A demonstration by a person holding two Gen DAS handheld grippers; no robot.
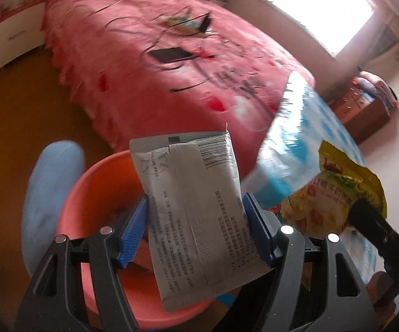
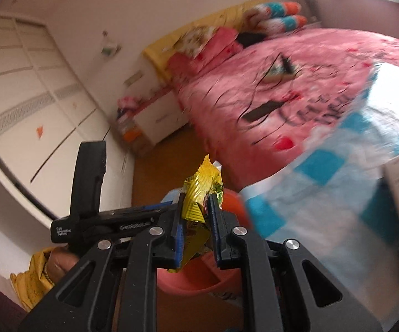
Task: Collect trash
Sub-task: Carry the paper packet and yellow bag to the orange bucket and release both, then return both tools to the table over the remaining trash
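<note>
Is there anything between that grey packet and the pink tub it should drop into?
Nothing visible. The left gripper holds the grey packet right above the open pink tub, with only air beneath it. The yellow wrapper in the right gripper hangs off to the side.

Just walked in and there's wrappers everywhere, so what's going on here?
Someone is collecting trash with a handheld gripper in each hand. The left gripper is shut on a grey packet, held over a pink basin on the floor beside the bed. The right gripper is shut on a crumpled yellow wrapper, also near the basin. Neither piece has been dropped in yet.
</note>
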